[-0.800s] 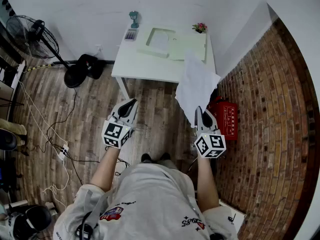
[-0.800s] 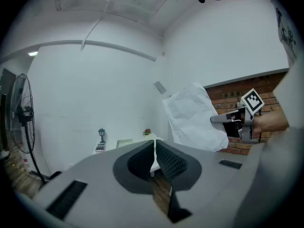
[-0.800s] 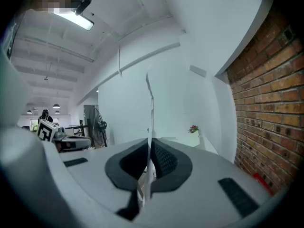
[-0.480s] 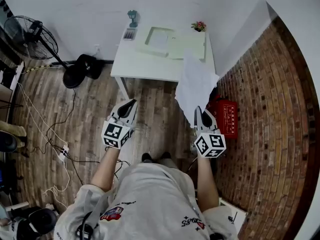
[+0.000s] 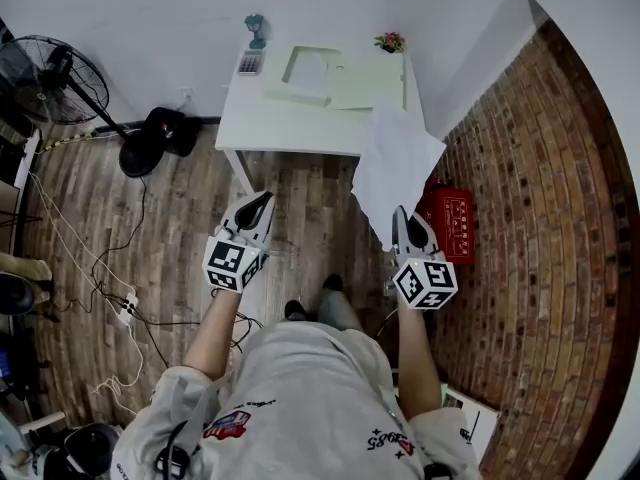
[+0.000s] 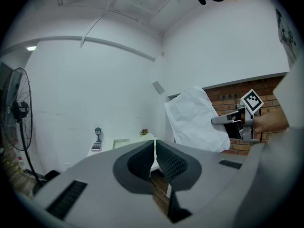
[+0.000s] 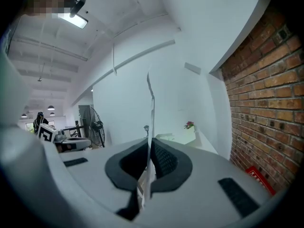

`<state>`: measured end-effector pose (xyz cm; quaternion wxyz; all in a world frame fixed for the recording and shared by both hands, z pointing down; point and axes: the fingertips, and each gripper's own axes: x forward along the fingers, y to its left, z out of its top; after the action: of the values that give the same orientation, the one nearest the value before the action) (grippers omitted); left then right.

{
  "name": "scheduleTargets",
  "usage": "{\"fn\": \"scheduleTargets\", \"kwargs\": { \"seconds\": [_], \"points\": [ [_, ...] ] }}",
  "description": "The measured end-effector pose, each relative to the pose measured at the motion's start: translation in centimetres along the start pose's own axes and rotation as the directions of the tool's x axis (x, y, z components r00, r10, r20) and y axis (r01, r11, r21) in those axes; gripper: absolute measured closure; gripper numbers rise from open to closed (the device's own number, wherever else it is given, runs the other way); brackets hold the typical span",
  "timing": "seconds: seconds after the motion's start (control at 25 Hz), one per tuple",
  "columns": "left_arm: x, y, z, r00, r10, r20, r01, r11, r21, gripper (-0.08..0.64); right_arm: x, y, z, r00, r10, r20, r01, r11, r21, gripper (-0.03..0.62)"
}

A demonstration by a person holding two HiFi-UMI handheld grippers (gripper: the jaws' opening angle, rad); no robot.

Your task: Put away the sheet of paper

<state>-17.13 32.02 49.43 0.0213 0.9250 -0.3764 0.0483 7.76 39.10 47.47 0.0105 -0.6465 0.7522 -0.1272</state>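
Around: we see a table (image 5: 290,128) far ahead, a fan (image 5: 45,68) far left and a red box (image 5: 452,226) on the right by the brick wall.
Paper (image 5: 398,173): in the air, overlapping the table's near right corner.
Right gripper (image 5: 400,216): clenched on the paper's near edge.
Left gripper (image 5: 265,201): jaws together, nothing between.
Views: the right gripper view shows the paper edge-on; the left gripper view shows its face.
Arms: both reach forward, well apart.

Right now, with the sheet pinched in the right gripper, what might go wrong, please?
The right gripper holds the sheet of paper by one edge only; the rest stands free and bent, so it may crease or slip. The left gripper is shut and empty, giving no support. The flower pot at the table corner could be swept over.
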Motion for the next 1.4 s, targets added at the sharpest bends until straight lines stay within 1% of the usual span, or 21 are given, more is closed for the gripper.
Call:
{"fn": "scheduleTargets", "kwargs": {
  "seconds": [0.16,0.36,0.56,0.8,1.0,1.2,1.4],
  "points": [
    [1.4,0.4,-0.1,1.000,0.003,-0.003,-0.003,1.000,-0.007,0.532,1.0,-1.0,0.2,1.000,-0.001,-0.003,0.001,1.000,0.002,0.588],
    [4.1,1.1,-1.0,0.999,0.006,-0.033,-0.007,1.000,-0.007,0.532,3.5,-3.3,0.2,1.000,-0.006,-0.001,0.006,1.000,0.028,0.588],
    [8.8,3.5,-0.6,0.999,0.025,-0.043,-0.025,1.000,-0.002,0.532,8.6,-6.3,1.2,1.000,0.002,0.001,-0.002,0.999,0.050,0.588],
    [15.5,6.7,1.9,0.997,0.073,-0.026,-0.073,0.997,-0.002,0.532,15.5,-10.4,4.2,0.999,0.034,0.013,-0.035,0.998,0.052,0.588],
    [20.6,8.0,3.3,0.994,0.107,-0.014,-0.107,0.994,-0.007,0.532,20.4,-13.7,6.5,0.997,0.071,0.023,-0.071,0.997,0.038,0.588],
    [23.5,9.2,3.8,0.990,0.142,-0.024,-0.142,0.990,-0.005,0.532,24.8,-16.0,7.7,0.995,0.097,0.011,-0.097,0.995,0.039,0.588],
    [25.7,12.0,3.5,0.984,0.175,-0.039,-0.176,0.984,-0.017,0.532,29.0,-16.8,7.7,0.993,0.117,-0.005,-0.117,0.992,0.049,0.588]
  ]
}}
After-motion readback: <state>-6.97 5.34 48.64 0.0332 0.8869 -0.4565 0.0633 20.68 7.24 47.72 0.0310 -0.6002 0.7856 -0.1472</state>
